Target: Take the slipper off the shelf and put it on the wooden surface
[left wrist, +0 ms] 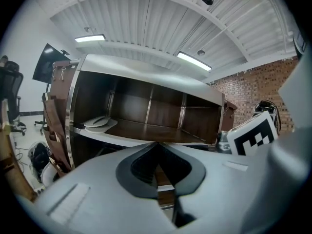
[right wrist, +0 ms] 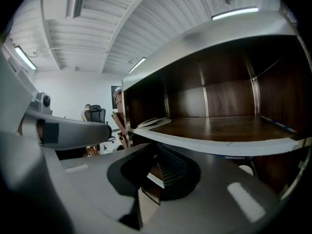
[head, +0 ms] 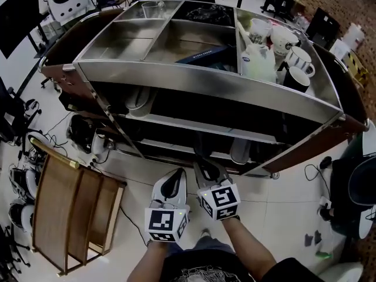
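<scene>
I am holding the left gripper [left wrist: 157, 147] with its jaws pressed together and nothing between them. The right gripper [right wrist: 156, 150] is sitting just beside it, likewise pressed together and empty. In the head view both are pointing at the shelf unit [head: 205, 81], low down near the middle of its front edge, and neither is touching it. The slipper [left wrist: 100, 123] is lying flat at the left end of the upper wooden shelf [left wrist: 146, 129], close to the front edge and well apart from both grippers. I am also seeing it from the right gripper view, at the far left end of that shelf. Mugs [head: 296, 57] are standing in the right compartment of the steel top tray. A wooden slatted rack [head: 70, 210] is sitting on the floor [head: 147, 168], off the unit's left front corner.
</scene>
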Motion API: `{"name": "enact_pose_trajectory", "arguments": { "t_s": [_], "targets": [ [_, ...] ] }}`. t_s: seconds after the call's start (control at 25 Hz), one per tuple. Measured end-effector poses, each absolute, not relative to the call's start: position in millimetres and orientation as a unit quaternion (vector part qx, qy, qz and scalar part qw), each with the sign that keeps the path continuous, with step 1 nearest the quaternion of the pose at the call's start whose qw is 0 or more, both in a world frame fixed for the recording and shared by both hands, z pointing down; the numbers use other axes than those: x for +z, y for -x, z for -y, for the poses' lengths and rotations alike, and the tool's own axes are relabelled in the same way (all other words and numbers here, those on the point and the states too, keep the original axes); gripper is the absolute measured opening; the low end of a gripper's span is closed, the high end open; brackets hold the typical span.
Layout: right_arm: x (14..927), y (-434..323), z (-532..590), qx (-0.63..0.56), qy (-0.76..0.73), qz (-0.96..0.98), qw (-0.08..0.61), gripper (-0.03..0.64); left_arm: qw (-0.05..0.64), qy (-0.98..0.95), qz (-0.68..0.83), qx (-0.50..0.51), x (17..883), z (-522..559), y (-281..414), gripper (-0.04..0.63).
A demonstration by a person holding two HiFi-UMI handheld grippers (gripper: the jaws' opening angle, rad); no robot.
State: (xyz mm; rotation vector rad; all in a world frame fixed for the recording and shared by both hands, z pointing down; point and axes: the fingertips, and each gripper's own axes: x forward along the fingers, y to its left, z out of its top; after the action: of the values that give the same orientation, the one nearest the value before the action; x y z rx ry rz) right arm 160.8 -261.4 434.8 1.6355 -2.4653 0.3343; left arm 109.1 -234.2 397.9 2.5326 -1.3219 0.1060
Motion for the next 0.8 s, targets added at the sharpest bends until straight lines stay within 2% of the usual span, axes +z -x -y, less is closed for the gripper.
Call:
{"name": "enact_pose_trajectory", "arguments": {
  "t_s": [0.4, 0.6, 0.8],
  "targets": [
    [525.8, -192.4, 317.9, 0.148, -0.592, 0.783, 0.119, 0.016, 0.167, -0.880, 0.442, 0.053, 448.9, 284.2, -115.1, 0.006],
    [582.8, -208.5, 350.1, 0.182, -0.612, 0.757, 0.138, 0.069, 0.167, -0.882, 0.436, 0.072, 474.9, 307.8, -110.9, 0.006],
    [632.9, -220.5, 374.2, 0.204, -0.620, 0.741, 0.156, 0.086, 0.167, -0.880, 0.438, 0.083, 500.9, 321.6, -105.2, 0.006]
  ]
}}
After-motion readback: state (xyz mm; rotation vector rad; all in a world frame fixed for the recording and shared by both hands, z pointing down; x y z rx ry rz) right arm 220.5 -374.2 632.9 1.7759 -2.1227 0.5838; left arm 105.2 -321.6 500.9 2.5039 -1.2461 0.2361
